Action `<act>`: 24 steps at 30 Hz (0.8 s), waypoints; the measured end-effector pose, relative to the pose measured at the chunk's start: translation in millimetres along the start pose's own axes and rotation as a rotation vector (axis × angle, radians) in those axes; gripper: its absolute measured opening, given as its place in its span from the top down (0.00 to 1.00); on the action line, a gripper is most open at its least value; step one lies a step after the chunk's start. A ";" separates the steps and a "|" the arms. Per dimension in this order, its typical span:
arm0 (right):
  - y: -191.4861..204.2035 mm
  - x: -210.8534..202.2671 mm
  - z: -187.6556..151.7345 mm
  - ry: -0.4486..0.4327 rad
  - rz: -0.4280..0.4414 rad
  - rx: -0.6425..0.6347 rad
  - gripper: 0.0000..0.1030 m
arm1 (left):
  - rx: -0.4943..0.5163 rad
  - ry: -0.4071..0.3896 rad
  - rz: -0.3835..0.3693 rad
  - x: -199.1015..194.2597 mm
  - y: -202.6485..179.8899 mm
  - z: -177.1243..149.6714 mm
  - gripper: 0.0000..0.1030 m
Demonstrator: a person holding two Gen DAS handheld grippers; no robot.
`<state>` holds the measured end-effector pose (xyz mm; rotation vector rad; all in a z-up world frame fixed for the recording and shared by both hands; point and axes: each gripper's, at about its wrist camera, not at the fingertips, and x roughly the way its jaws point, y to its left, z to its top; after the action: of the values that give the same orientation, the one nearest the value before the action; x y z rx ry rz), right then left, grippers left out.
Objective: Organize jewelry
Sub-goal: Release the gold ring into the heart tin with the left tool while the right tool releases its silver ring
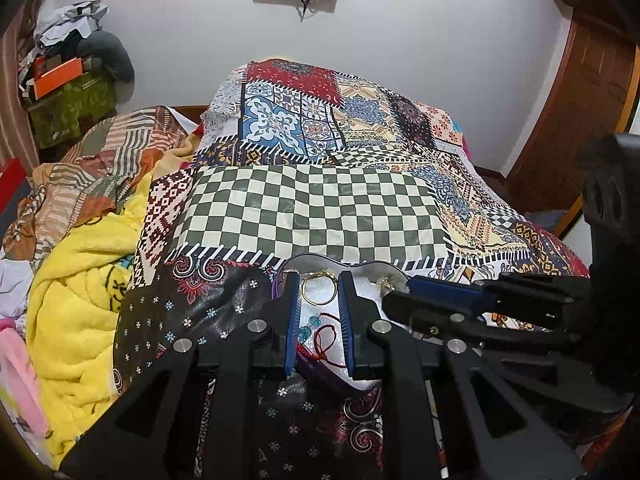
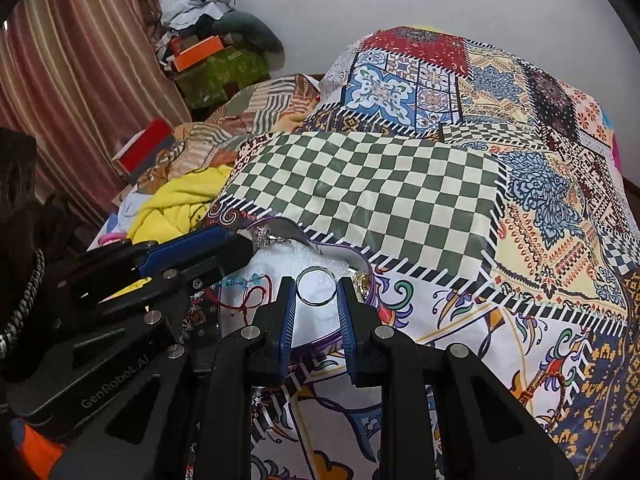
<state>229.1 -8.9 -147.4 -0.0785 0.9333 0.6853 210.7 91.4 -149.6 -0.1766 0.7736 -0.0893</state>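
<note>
A heart-shaped jewelry box with a purple rim (image 1: 304, 258) and white padded lining (image 2: 316, 328) lies on the patterned bedspread. In the left wrist view my left gripper (image 1: 319, 285) is partly open around a gold ring (image 1: 317, 290) above the box; whether the pads touch it is unclear. A red string bracelet with teal beads (image 1: 320, 336) lies in the box. In the right wrist view my right gripper (image 2: 316, 286) holds a silver ring (image 2: 316, 285) between its pads over the lining. A silver star piece (image 2: 266, 236) sits by the far rim.
The right gripper's arm (image 1: 480, 304) crosses the box from the right. A yellow blanket (image 1: 80, 304) and clothes lie left of the bedspread. A checkered patch (image 1: 312, 212) lies beyond the box. A cluttered green box (image 2: 220, 72) stands by the wall.
</note>
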 end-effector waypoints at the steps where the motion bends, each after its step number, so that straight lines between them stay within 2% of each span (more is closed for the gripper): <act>1: -0.2 0.8 -0.2 0.001 0.000 -0.001 0.81 | 0.000 0.001 0.002 0.2 -0.3 0.1 0.84; 6: -0.3 1.6 -2.2 0.010 0.002 -0.010 0.81 | -0.023 0.006 -0.011 -0.3 1.9 1.5 0.84; 14: 1.0 -1.4 -2.4 0.046 0.015 0.002 0.81 | -0.017 -0.005 0.016 -9.3 1.0 4.6 0.84; 24: 3.0 -42.6 -0.9 -0.036 -0.018 0.001 0.81 | -0.009 -0.048 0.030 -39.4 -8.1 11.4 0.83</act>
<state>209.6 -28.5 -114.8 -0.0730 0.8979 0.6675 190.4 90.6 -112.9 -0.1748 0.7292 -0.0528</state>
